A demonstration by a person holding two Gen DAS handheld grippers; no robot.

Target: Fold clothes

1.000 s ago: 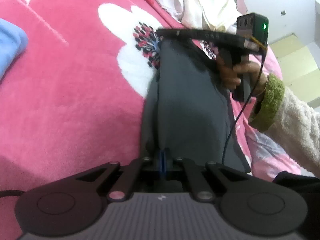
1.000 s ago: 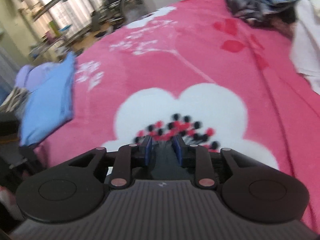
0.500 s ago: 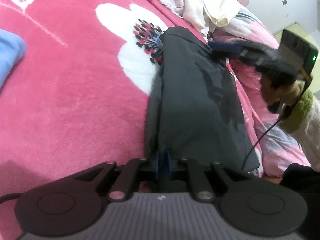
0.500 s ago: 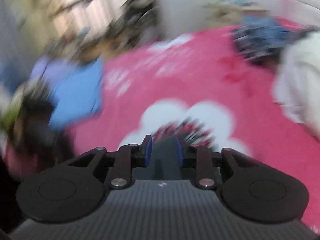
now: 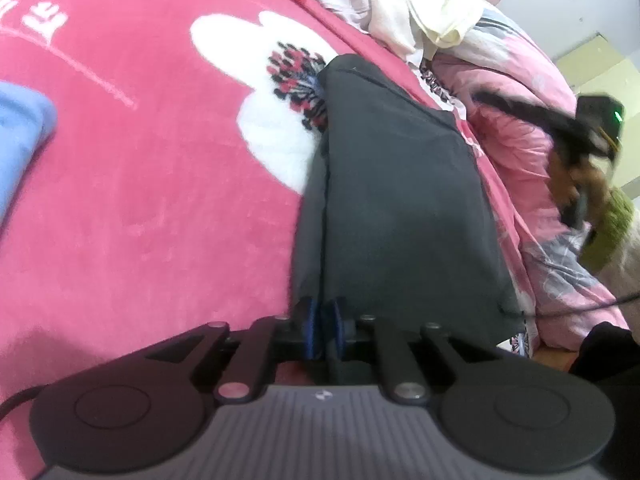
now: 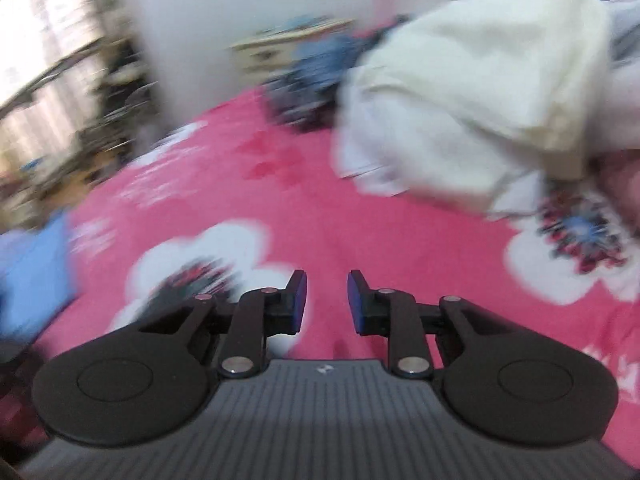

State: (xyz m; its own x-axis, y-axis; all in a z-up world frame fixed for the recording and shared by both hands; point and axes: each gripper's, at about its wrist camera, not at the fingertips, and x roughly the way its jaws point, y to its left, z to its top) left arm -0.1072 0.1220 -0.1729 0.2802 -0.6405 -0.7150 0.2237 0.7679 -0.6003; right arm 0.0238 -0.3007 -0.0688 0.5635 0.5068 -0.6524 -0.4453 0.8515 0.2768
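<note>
The left claw (image 5: 324,330) is clenched on the near edge of the dark garment (image 5: 400,200), which lies in a long folded strip on the pink blanket (image 5: 160,200) over the bed, its far end touching the white flower print (image 5: 276,120). That pinch looks meant to pin the near edge in place while the fold settles. The right claw (image 6: 327,300) is released, jaws apart with nothing between them, hovering above bare blanket; from the left wrist view it shows only as a dark blur off to the right of the garment, apart from it. I would judge one lengthwise fold done and a crosswise one still to make. The right wrist view is smeared, so the cream cloth pile (image 6: 460,100) and blue cloth (image 6: 32,280) are vague shapes. The garment's near end is hidden under the left claw, and I cannot tell what kind of garment it is.
</note>
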